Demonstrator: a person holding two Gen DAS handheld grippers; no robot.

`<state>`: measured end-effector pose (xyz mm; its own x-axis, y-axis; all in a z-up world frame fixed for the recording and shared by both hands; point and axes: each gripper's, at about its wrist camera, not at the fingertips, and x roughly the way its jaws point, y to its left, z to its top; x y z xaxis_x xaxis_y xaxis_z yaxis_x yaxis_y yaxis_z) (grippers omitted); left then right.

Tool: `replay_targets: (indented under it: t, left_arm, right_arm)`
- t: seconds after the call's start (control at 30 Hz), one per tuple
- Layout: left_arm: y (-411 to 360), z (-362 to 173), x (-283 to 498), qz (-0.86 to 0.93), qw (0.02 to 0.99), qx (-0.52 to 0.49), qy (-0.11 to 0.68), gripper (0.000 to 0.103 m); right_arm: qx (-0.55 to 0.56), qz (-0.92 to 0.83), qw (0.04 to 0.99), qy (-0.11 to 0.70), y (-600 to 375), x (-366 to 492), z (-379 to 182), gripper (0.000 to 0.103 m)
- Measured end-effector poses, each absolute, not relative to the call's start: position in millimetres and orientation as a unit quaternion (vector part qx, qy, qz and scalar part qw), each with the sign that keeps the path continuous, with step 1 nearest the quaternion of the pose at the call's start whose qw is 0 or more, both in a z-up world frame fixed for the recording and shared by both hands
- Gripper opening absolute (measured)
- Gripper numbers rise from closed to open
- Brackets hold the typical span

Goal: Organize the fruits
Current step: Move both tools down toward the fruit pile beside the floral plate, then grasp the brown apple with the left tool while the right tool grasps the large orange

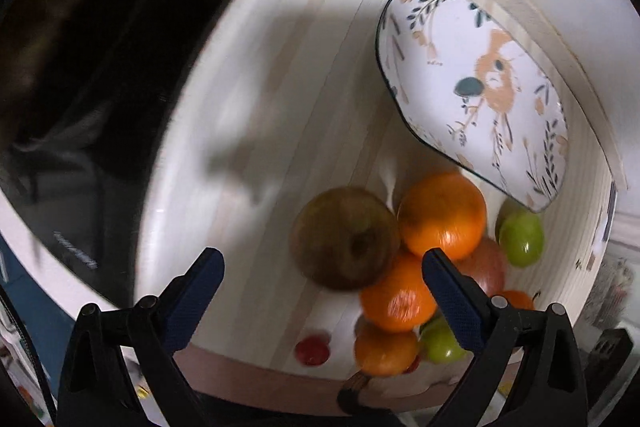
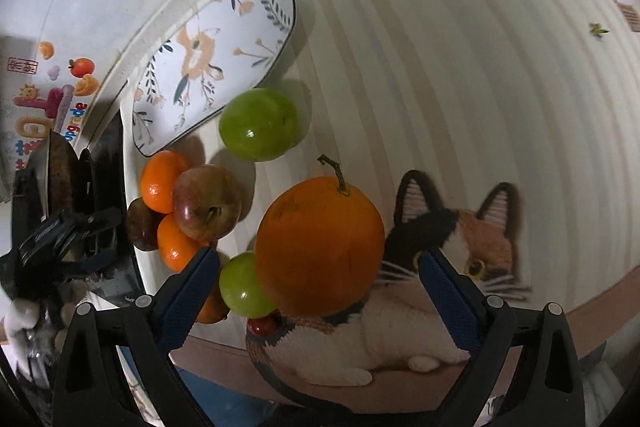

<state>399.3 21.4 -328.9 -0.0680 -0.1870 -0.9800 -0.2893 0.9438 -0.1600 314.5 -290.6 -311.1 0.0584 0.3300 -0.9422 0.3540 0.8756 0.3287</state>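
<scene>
Left wrist: left gripper (image 1: 322, 281) wide apart, holding nothing, hovering over fruit pile w/ brown apple (image 1: 345, 238) lying between fingertips, probably next pick. Oranges (image 1: 442, 215) and green fruit (image 1: 521, 235) heaped tight by plate (image 1: 472, 91), so easy to nudge neighbours. Plate bare, beside pile, likely the drop spot. Small red fruit (image 1: 312, 349) apart near table (image 1: 280, 107) edge. Blurry overall.

Right wrist: right gripper (image 2: 318, 269) also spread, clamped on nothing; stemmed orange (image 2: 319, 247) sits between fingers, lined up for grasp, contact not clear. Green fruit (image 2: 243, 285) touching its left side. Cat mat (image 2: 440, 291) under orange. Red apple (image 2: 207, 203) w/ small oranges near plate (image 2: 212, 67).
</scene>
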Motion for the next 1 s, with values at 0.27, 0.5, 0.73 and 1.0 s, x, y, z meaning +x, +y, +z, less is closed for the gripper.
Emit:
replay_targets:
  t: [0.27, 0.5, 0.73, 1.0]
  left_arm:
    - [22.6, -350.0, 407.5, 0.011, 0.644, -0.234, 0.728, 0.092]
    - [24.0, -342.7, 414.3, -0.003, 0.666, -0.188, 0.722, 0.079]
    - [24.8, -344.3, 411.8, -0.021, 0.682, -0.148, 0.716, 0.072]
    - [17.8, -346.6, 407.2, -0.029, 0.684, -0.147, 0.714, 0.065]
  right_arm:
    - [0.264, 0.006, 0.662, 0.702, -286.3, 327.1, -327.2, 0.100]
    - [0.246, 0.008, 0.651, 0.719, -268.5, 326.3, -339.7, 0.096]
    - [0.215, 0.004, 0.653, 0.726, -256.4, 330.4, -342.3, 0.096]
    - [0.194, -0.003, 0.651, 0.734, -249.7, 332.5, -352.3, 0.092]
